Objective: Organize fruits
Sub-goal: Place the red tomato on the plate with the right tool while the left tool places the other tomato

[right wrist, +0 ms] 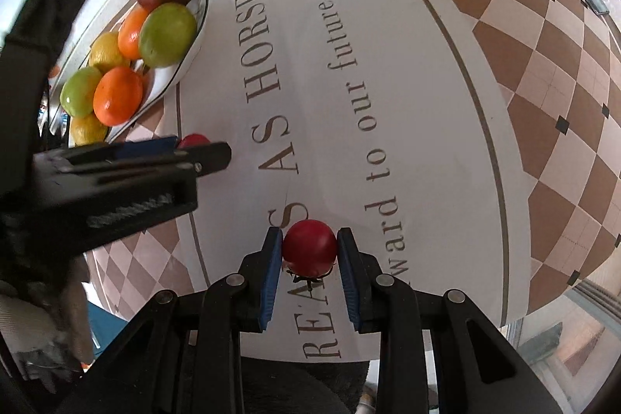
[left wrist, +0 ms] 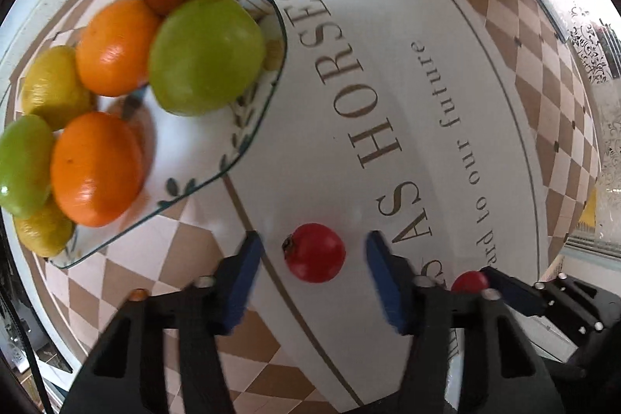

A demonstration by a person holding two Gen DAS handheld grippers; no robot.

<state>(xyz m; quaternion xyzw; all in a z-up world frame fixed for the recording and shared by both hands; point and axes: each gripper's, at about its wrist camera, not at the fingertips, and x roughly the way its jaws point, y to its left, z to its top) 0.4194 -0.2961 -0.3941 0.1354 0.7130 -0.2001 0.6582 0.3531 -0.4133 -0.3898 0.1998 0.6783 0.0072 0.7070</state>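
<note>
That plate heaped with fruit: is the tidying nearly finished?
Mostly. The leaf-patterned white plate already holds apples, oranges and lemons. Two small red tomatoes are still on the tablecloth: the right gripper has its blue fingers shut on one small red tomato; the left gripper straddles the other tomato without touching. Both still need moving to the plate.

Right gripper (right wrist: pixel 309 251) clamps a red tomato (right wrist: pixel 309 246).
</note>
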